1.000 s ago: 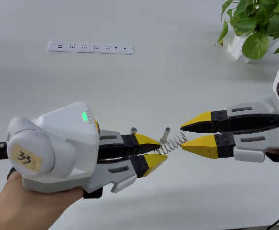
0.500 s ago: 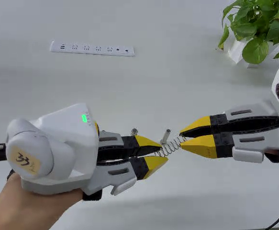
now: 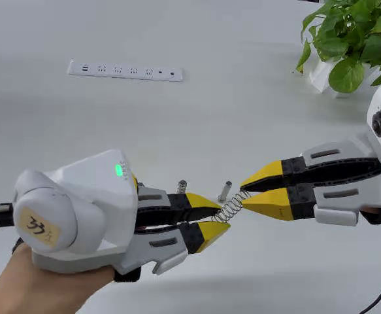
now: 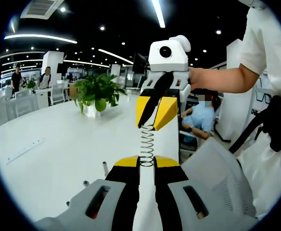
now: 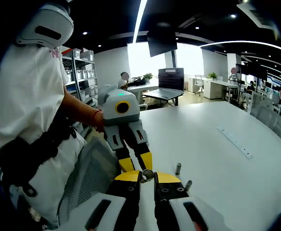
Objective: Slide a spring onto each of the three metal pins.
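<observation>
Steel wire of the spring (image 3: 232, 205) hangs in the air between the two tools, above the white table (image 3: 177, 124), and it is not yet on any pin. The left gripper (image 3: 220, 216) pinches one end between its yellow tips, and the right gripper (image 3: 244, 193) is closed on the other end. In the left gripper view the coil runs straight from one pair of tips to the other. Two short metal pins stand upright on the table just behind the spring, the nearer pin (image 3: 225, 191) and the farther pin (image 3: 182, 186), both bare. To do this step well, I think one tool should let go, so that one end of the spring becomes open. The other tool should then turn the spring upright, bring its open end exactly above the nearer pin and lower it slowly. The grip should be light, because a crushed coil may not pass over the pin.
</observation>
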Demonstrator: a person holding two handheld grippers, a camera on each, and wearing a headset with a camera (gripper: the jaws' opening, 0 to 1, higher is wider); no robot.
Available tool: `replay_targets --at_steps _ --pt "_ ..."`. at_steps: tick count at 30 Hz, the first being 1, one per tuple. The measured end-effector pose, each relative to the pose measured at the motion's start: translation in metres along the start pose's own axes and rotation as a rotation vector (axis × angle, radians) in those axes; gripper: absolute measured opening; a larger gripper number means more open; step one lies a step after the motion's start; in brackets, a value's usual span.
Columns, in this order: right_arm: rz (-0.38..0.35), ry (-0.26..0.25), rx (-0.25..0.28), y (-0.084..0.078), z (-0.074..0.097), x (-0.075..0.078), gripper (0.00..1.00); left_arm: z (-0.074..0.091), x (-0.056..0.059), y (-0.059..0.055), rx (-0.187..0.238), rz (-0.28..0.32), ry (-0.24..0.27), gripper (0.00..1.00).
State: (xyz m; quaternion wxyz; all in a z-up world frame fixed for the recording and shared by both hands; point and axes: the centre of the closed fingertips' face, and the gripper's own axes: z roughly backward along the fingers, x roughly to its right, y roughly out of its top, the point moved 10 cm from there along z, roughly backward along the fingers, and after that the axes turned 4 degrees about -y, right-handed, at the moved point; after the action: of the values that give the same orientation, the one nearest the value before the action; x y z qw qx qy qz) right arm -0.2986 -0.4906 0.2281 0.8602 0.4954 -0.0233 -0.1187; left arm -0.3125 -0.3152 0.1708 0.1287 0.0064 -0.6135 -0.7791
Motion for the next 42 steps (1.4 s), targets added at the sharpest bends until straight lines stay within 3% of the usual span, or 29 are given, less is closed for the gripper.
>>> replay_targets --at_steps 9,20,23,29,32,42 --pt "0.058 0.020 -0.039 0.008 -0.004 -0.002 0.06 0.000 0.004 -0.002 -0.003 -0.003 -0.005 0.07" --pt "0.075 0.057 -0.094 0.008 -0.003 -0.001 0.08 0.000 0.007 -0.004 -0.006 -0.004 -0.011 0.07" --pt "0.098 0.071 -0.128 0.011 -0.002 0.002 0.11 -0.001 0.007 -0.004 -0.007 -0.008 -0.017 0.07" --pt "0.173 0.161 -0.248 0.019 -0.009 0.003 0.20 -0.005 0.008 -0.002 0.000 -0.012 -0.025 0.07" --pt "0.231 0.199 -0.313 0.020 -0.014 0.005 0.17 -0.006 0.008 -0.002 0.003 -0.012 -0.029 0.07" --pt "0.339 0.292 -0.441 0.029 -0.029 0.005 0.14 -0.005 0.007 -0.003 0.014 -0.008 -0.022 0.07"
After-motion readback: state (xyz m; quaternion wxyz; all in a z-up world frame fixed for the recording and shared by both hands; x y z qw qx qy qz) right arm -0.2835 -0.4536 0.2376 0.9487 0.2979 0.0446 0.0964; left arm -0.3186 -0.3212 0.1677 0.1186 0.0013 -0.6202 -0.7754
